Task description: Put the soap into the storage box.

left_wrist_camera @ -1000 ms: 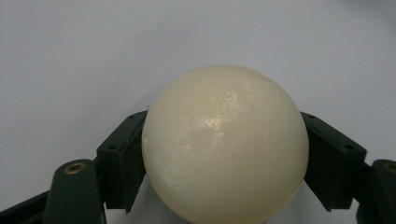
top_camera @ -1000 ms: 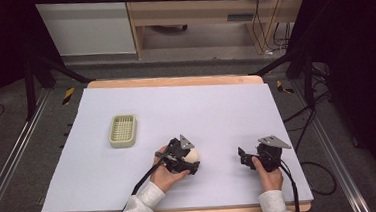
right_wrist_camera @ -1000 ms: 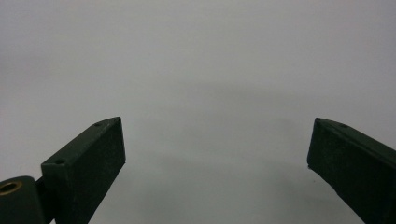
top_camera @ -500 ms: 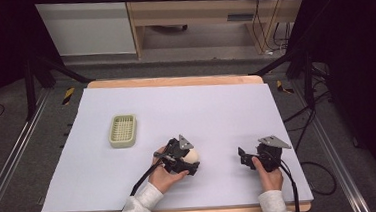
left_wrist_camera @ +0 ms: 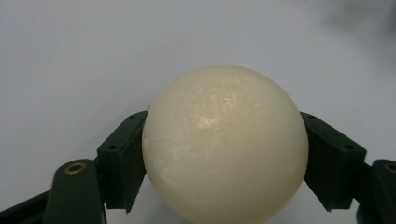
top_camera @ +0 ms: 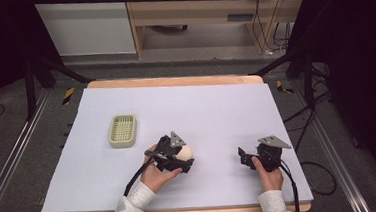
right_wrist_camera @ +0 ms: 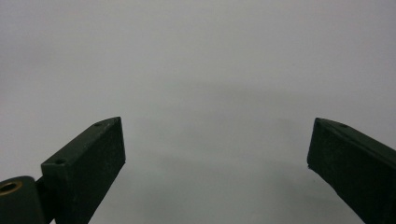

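Note:
A cream-white ball [left_wrist_camera: 225, 144] sits between the two black jaws of my left gripper [left_wrist_camera: 224, 158], which press on its sides. In the high view that ball [top_camera: 184, 152] and the left gripper [top_camera: 182, 155] are near the front middle of the white table sheet. My right gripper [top_camera: 243, 157] rests low over the sheet at the front right, jaws pointing left. In the right gripper view its jaws stand wide apart around the right gripper's midpoint [right_wrist_camera: 217, 140], with bare white sheet between them.
A pale green ribbed tray [top_camera: 122, 130] lies on the left part of the white sheet [top_camera: 216, 109]. The wooden table edge [top_camera: 174, 82] runs along the back. Dark stands and cables flank the table on both sides.

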The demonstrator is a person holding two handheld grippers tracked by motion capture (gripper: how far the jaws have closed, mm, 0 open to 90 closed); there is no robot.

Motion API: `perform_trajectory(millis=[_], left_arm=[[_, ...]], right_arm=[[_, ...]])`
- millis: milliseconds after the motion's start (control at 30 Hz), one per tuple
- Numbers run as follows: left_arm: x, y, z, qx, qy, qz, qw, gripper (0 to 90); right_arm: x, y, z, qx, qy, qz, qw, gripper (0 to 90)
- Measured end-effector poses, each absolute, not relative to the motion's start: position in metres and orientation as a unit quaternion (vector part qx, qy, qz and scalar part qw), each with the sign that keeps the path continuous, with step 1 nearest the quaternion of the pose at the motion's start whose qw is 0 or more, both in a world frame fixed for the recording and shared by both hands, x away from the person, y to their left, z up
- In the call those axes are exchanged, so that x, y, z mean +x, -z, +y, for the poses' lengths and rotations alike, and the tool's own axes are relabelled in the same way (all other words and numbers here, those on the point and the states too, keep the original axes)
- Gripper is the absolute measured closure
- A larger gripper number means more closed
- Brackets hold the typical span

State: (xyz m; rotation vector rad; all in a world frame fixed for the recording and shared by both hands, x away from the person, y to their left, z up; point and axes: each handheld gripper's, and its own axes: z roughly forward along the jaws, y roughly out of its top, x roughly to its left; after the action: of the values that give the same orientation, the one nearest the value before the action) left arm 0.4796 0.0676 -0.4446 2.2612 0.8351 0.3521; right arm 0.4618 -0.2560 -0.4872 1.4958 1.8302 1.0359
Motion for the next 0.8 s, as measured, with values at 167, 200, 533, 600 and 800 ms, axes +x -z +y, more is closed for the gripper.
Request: perform_trajectory(millis=[167,200,533,600,800], left_arm=[[0.478,0.440,0.073,0.867,-0.138,0.325,0.352,24.0],[0.478,0.440,0.074,0.867,-0.138,0.325,0.352,23.9],[0.481,0.431,0.089,0.860,-0.143,0.335,0.357,24.0],[0.481,0.430,0.091,0.859,-0.144,0.337,0.358,24.0],[0.483,0.425,0.103,0.854,-0.149,0.346,0.359,24.0]], right_arm=[[0.462,0.487,-0.256,0.557,-0.385,0.681,0.278,4.6],[0.462,0.487,-0.256,0.557,-0.385,0.682,0.278,4.6],[0.462,0.487,-0.256,0.557,-0.385,0.682,0.277,4.6],[0.462,0.487,-0.256,0.556,-0.385,0.682,0.277,4.6],[0.462,0.487,-0.256,0.556,-0.385,0.682,0.277,4.6]])
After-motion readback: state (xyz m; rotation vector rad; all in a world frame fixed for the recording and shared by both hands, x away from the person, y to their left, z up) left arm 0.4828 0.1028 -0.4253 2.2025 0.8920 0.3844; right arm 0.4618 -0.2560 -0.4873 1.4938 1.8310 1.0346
